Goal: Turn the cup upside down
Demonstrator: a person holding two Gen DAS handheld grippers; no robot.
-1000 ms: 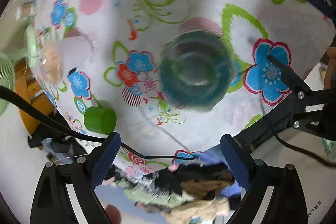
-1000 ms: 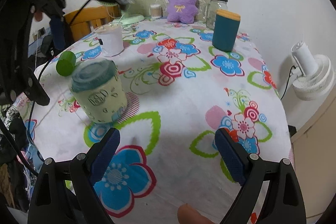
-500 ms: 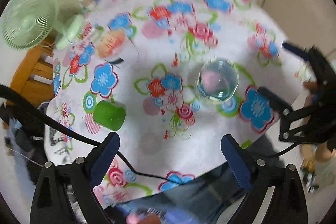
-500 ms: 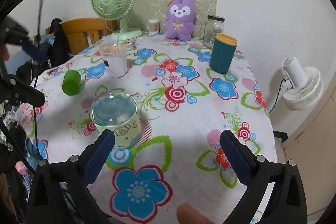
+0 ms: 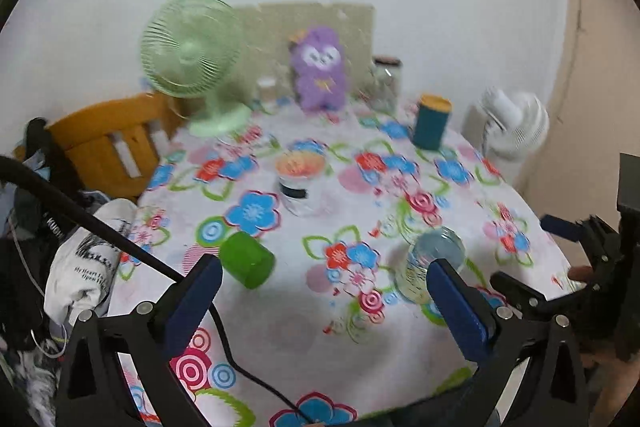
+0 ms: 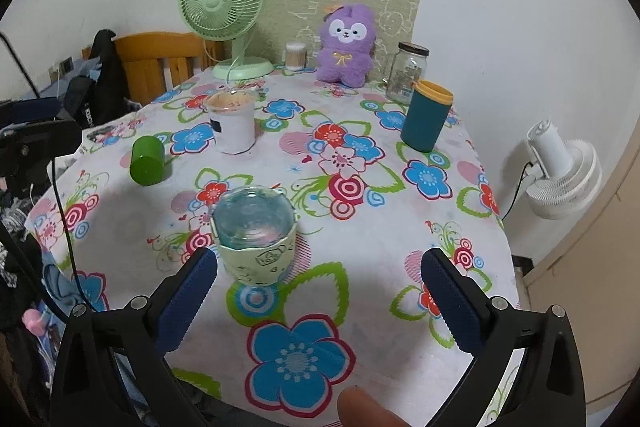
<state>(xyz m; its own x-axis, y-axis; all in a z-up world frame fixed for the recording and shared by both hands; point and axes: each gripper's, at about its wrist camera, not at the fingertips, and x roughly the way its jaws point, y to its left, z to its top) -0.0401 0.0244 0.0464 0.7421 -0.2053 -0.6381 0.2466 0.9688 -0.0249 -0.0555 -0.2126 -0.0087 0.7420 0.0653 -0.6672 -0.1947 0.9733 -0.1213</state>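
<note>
A glass cup with a pale green printed sleeve (image 6: 256,237) stands upside down on the flowered tablecloth (image 6: 360,239), its clear base facing up. It also shows in the left wrist view (image 5: 430,263), just beyond the right blue pad. My right gripper (image 6: 318,301) is open and empty, a short way in front of the cup, which sits nearer its left finger. My left gripper (image 5: 324,301) is open and empty, back near the table's front edge.
A green cup (image 6: 147,159) lies on its side at left. A white paper-wrapped cup (image 6: 233,125), a teal tumbler with orange lid (image 6: 426,117), a glass jar (image 6: 406,73), a purple plush (image 6: 346,45) and a green fan (image 6: 222,1) stand farther back. A white fan (image 6: 560,175) stands off the table's right edge.
My left gripper has pulled back and tilted up from looking down on the cup to a level view of the table. My right gripper has backed away a little. The cup stays upside down.
</note>
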